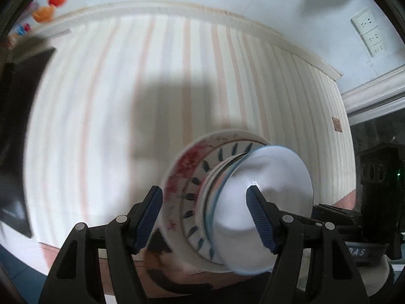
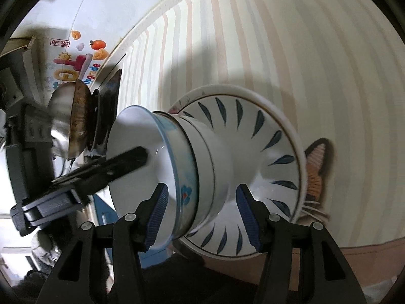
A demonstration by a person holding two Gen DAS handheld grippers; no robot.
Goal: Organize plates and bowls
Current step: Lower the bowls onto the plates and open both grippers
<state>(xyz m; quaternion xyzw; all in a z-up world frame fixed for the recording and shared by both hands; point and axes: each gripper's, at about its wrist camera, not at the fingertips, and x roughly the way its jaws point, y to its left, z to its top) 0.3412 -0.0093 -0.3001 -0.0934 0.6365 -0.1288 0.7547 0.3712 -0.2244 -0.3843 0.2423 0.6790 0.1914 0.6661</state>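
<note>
A stack of dishes hangs tilted over the striped cloth. A flower-patterned plate [image 1: 181,174] is its base, then a blue-leaf plate [image 2: 265,131], a white bowl [image 2: 217,159] and a blue-rimmed white bowl [image 1: 276,177] on top. My left gripper [image 1: 205,217] is shut on the stack, one pad under the flowered plate and the other inside the top bowl. That inner finger [image 2: 126,162] shows in the right wrist view. My right gripper [image 2: 202,215] clamps the nested bowls, one pad inside the top bowl and one outside against the leaf plate.
Below lies a striped tablecloth [image 1: 101,101] with a cat-patterned mat [image 2: 316,174] partly under the stack. A metal pan [image 2: 73,126] sits on a dark stove by a stickered wall. Wall sockets [image 1: 369,33] are at the far right, and a black device [image 1: 377,185] at the right edge.
</note>
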